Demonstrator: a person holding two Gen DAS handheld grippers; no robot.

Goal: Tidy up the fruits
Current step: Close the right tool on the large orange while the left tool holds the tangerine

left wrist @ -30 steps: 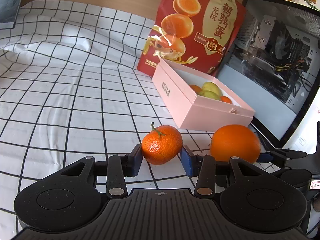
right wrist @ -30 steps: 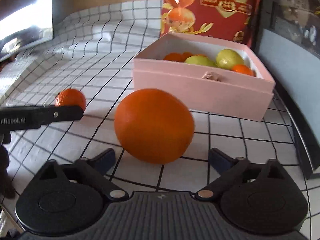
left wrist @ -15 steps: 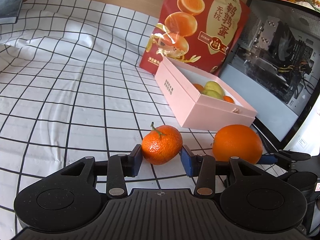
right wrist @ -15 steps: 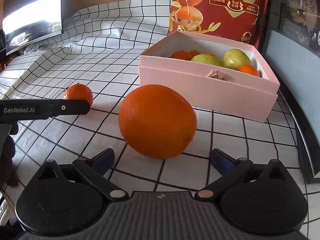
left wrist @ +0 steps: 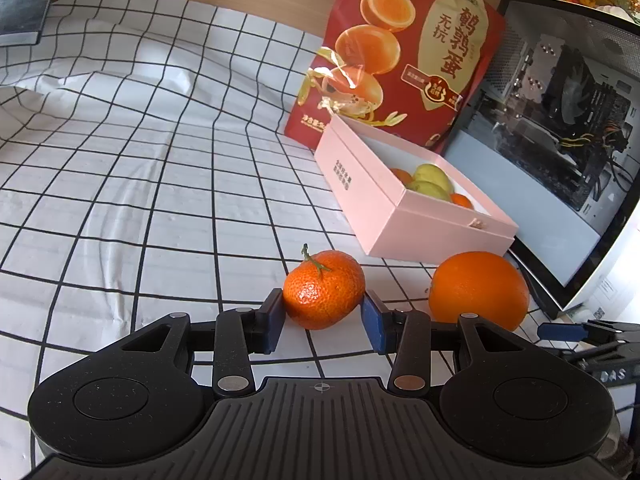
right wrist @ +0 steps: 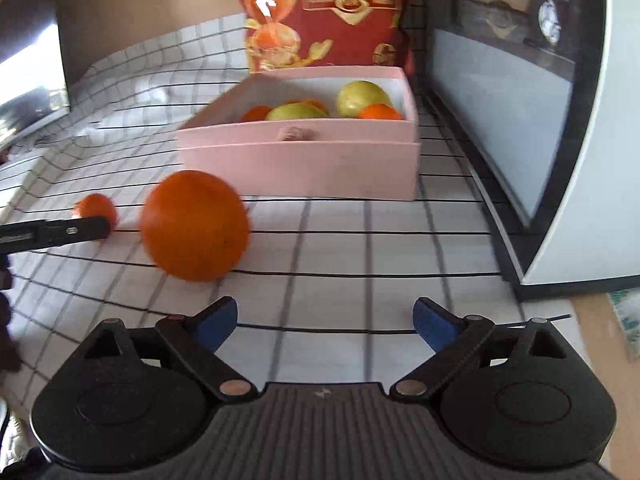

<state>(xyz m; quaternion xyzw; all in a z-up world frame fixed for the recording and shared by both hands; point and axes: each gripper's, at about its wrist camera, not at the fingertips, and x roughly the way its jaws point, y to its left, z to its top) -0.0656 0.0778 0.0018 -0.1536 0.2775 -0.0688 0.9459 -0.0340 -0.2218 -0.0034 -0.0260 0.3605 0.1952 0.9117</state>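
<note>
My left gripper (left wrist: 323,322) is shut on a small stemmed mandarin (left wrist: 324,288), its blue pads touching both sides, low over the checked cloth. A big orange (left wrist: 478,290) lies on the cloth to its right. In the right wrist view my right gripper (right wrist: 325,324) is open and empty. The big orange (right wrist: 195,225) lies ahead and left of it, outside the fingers. The mandarin (right wrist: 96,210) is further left, partly behind the left gripper's finger (right wrist: 52,234). The pink box (right wrist: 300,156) holds green pears and small oranges.
A red snack bag (left wrist: 400,52) stands behind the pink box (left wrist: 400,216). A glass-sided computer case (left wrist: 560,140) stands right of the box and also fills the right side of the right wrist view (right wrist: 540,120). The wrinkled checked cloth (left wrist: 140,160) stretches left.
My right gripper has pulled back and turned right, so the big orange now lies ahead-left, outside its fingers. My left gripper has kept its hold on the mandarin.
</note>
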